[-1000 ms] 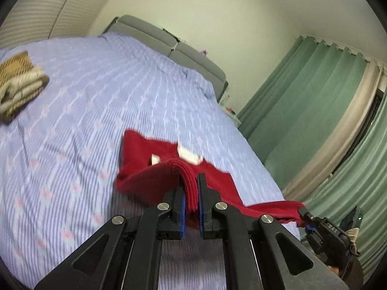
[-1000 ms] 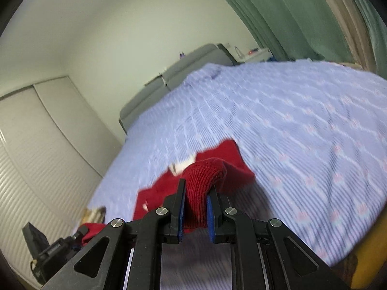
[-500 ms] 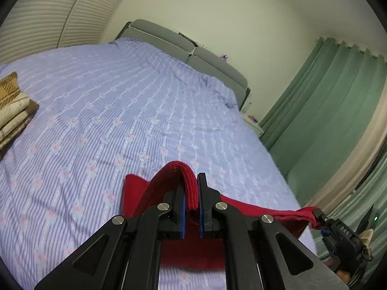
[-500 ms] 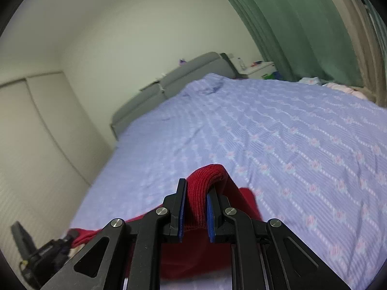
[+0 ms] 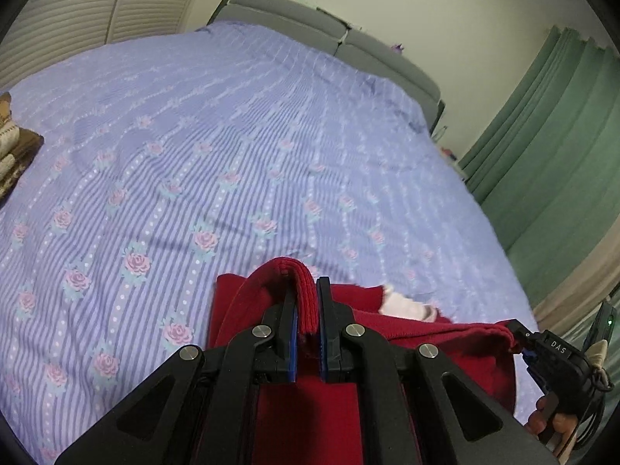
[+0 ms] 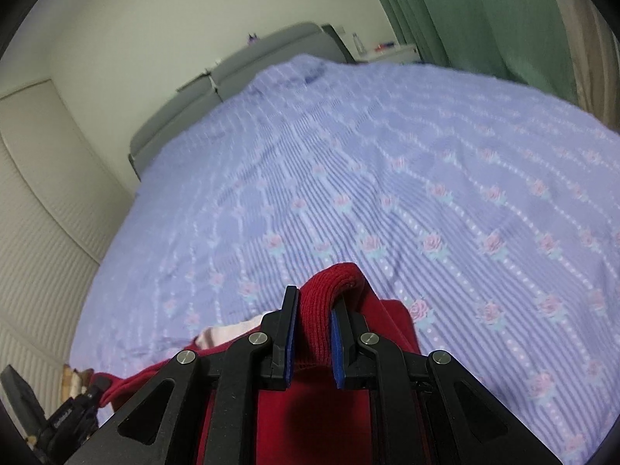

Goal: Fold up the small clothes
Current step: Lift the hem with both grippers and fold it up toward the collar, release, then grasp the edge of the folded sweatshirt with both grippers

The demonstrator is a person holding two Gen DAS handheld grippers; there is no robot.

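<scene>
A small red knit garment hangs stretched between both grippers over the near edge of the bed. My left gripper is shut on a ribbed red edge of it. My right gripper is shut on another ribbed edge of the red garment. A white inner patch shows on the garment; it also shows in the right wrist view. The right gripper appears at the lower right of the left wrist view, and the left gripper at the lower left of the right wrist view.
The bed carries a lilac striped cover with roses. A folded brown and cream pile lies at its left edge. A grey headboard stands at the far end. Green curtains hang at the right.
Both grippers have carried the garment back toward the near edge of the bed and lower. More of the red cloth now lies below the fingers, and the white patch shows again.
</scene>
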